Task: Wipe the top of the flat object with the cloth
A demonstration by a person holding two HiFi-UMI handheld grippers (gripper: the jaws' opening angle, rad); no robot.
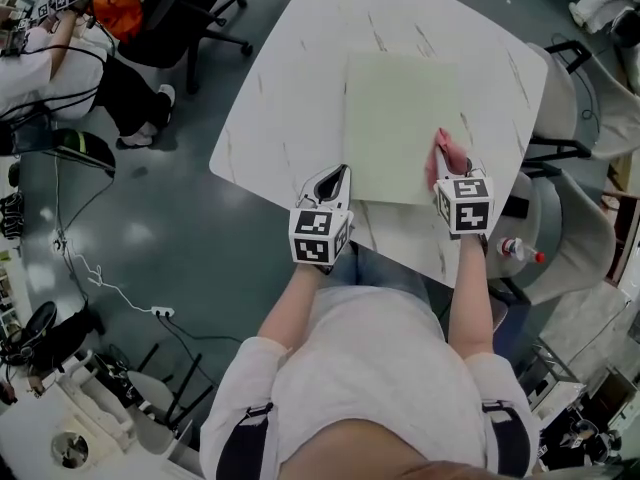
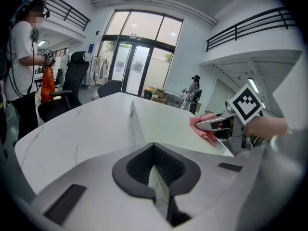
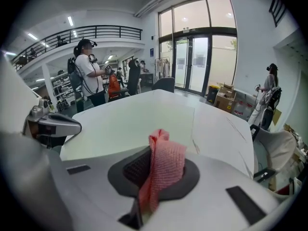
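**Cloth on the board's right edge, left gripper parked at the near corner**

I am looking at the board (image 1: pixel 400 128), a pale green sheet lying flat on the white table (image 1: pixel 285 88), right of the table's middle. Its long axis is running straight away from me, with the short edges near and far. The near edge is sitting close to the table's near rim. Bare tabletop is showing to the left of the board and beyond it, and a narrower strip to its right. Nothing is lying on the board's top apart from the cloth.

I am holding the pink cloth (image 1: pixel 445 153) pinched in the right gripper (image 1: pixel 443 168), its jaws closed tight on the fabric. The cloth is touching the board at its right edge, near the near-right corner.

The left gripper (image 1: pixel 337 175) is sitting at the board's near-left corner, its jaws drawn together to a thin slit with nothing in them.

Around the table, a black office chair (image 1: pixel 190 13) is standing off the far-left side, with a person (image 1: pixel 50 63) beyond it. Grey chairs (image 1: pixel 585 233) are crowding the right side, and a bottle (image 1: pixel 518 250) is lying just right of my right arm. A white cable (image 1: pixel 110 290) is trailing across the floor on my left.
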